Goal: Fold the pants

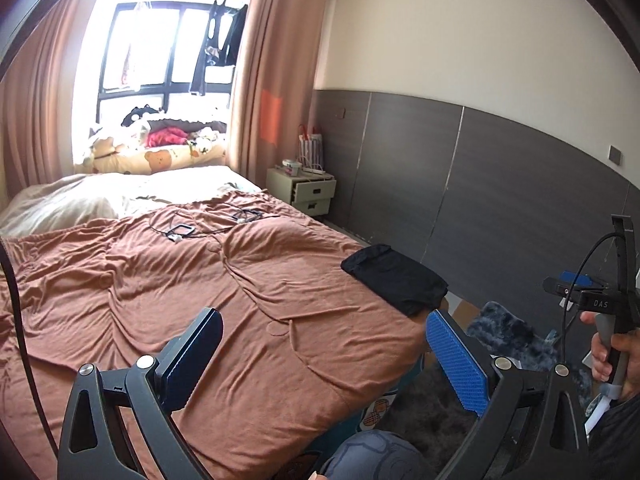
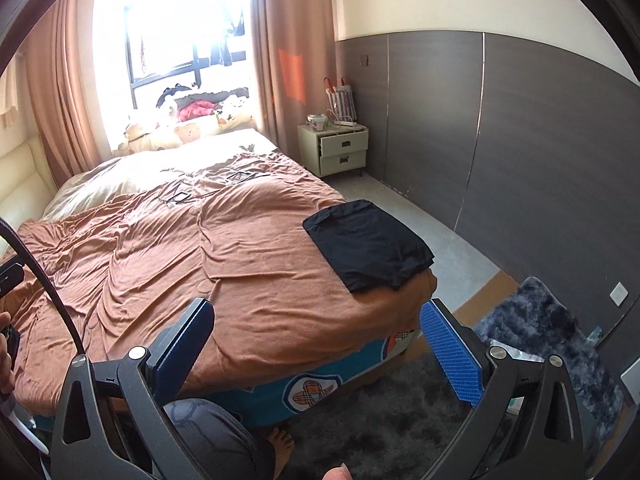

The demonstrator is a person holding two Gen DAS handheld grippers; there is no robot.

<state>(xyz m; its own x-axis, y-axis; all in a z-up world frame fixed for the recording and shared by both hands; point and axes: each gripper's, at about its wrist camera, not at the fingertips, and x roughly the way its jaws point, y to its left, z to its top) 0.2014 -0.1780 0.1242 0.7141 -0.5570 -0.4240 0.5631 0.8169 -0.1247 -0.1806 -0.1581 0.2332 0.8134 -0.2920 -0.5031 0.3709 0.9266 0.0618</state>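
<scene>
On right gripper (image 1: 592,292), "DAS" lettering

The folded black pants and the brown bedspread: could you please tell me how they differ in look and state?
The folded black pants form a compact, fairly smooth rectangle, while the brown bedspread lies spread out and heavily wrinkled. The pants sit only at the bed's near right corner; the bedspread covers most of the mattress. The pants are plain black, the bedspread rusty brown. Both are soft fabric lying flat, and neither is held by either hand-held gripper.
</scene>
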